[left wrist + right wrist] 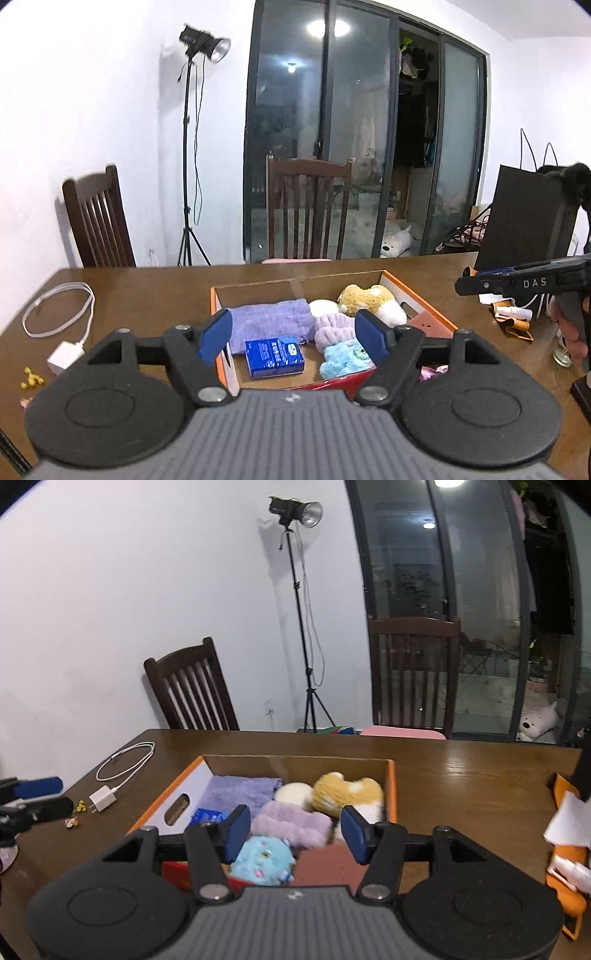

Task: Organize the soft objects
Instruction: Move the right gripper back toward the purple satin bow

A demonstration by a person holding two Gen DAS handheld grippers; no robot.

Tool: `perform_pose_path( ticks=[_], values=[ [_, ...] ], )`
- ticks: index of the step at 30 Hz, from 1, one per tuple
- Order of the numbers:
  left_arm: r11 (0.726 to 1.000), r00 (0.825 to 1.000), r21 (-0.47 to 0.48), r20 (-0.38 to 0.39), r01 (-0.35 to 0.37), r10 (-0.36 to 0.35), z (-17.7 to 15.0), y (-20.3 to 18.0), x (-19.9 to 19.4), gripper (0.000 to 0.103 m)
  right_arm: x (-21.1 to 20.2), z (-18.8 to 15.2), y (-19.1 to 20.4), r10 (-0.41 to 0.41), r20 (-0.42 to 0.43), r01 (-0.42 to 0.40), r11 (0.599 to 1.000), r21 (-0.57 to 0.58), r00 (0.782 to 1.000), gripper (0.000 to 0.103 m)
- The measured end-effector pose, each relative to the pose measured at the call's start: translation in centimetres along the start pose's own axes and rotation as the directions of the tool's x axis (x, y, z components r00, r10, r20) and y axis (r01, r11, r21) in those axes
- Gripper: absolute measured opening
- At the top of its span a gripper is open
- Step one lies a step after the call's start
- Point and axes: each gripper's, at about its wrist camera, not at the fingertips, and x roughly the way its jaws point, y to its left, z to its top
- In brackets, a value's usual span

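An orange-edged cardboard box (421, 295) (391, 786) sits on the brown table. Inside lie a purple towel (271, 317) (240, 788), a tan and white plush (369, 297) (347, 790), a lilac fluffy cloth (332, 328) (291, 821), a light blue plush (343, 358) (264, 860), a cream round plush (323, 306) (293, 794) and a blue packet (273, 356) (208, 816). My left gripper (293, 339) hangs open above the box's near side, holding nothing. My right gripper (295, 832) is open too, above the near edge, with nothing between its pads.
A white charger with cable (64, 354) (105, 797) and small yellow bits (31, 378) lie at the table's left. Orange packaging and papers (569, 849) and a black bag (524, 221) stand at the right. Two dark wooden chairs (306, 210) stand behind the table.
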Motion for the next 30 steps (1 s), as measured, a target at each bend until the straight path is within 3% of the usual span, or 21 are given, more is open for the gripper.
perform_pose_path(
  ticks=[4, 8, 10, 12, 17, 21, 26, 30],
  values=[
    [0.999, 0.999, -0.001, 0.035, -0.034, 0.034, -1.7, -1.9, -1.5, 0.077, -2.3, -2.1, 0.0, -0.019, 0.057, 0.02, 1.0, -0.017, 0.998, 0.054],
    [0.999, 0.999, -0.039, 0.027, -0.016, 0.017, -6.6, -3.5, -4.3, 0.081, -5.8, -7.7, 1.7, -0.046, 0.123, 0.057, 0.995, -0.086, 0.991, 0.06],
    [0.998, 1.0, -0.057, 0.009, -0.01, 0.01, -9.2, -4.2, -5.6, 0.084, -7.3, -10.9, 2.5, -0.029, 0.107, 0.038, 0.996, -0.085, 0.994, 0.061],
    [0.996, 0.998, -0.08, -0.061, -0.025, 0.02, -11.6, -4.7, -6.0, 0.084, -8.5, -14.5, 2.6, 0.006, 0.081, -0.002, 0.999, -0.049, 0.997, 0.061],
    [0.998, 0.984, -0.055, -0.18, -0.024, 0.014, -13.7, -5.5, -4.0, 0.084, -9.4, -20.1, 1.0, -0.006, -0.035, 0.008, 0.999, 0.044, 0.999, 0.061],
    [0.998, 0.986, -0.055, -0.167, -0.013, 0.003, -12.9, -6.1, -2.1, 0.083, -9.4, -20.3, 0.7, -0.017, -0.024, 0.018, 0.999, 0.05, 1.0, 0.061],
    [0.997, 0.988, -0.036, -0.131, 0.075, -0.079, -11.0, -7.9, 1.7, 0.076, -7.8, -18.6, -0.5, 0.02, 0.02, -0.022, 0.994, 0.108, 1.0, 0.061],
    [0.98, 0.975, -0.126, -0.143, 0.153, -0.171, -9.2, -8.3, 7.0, 0.067, -4.6, -15.6, -2.3, 0.022, 0.062, -0.03, 0.99, 0.134, 0.998, 0.06]
  ],
)
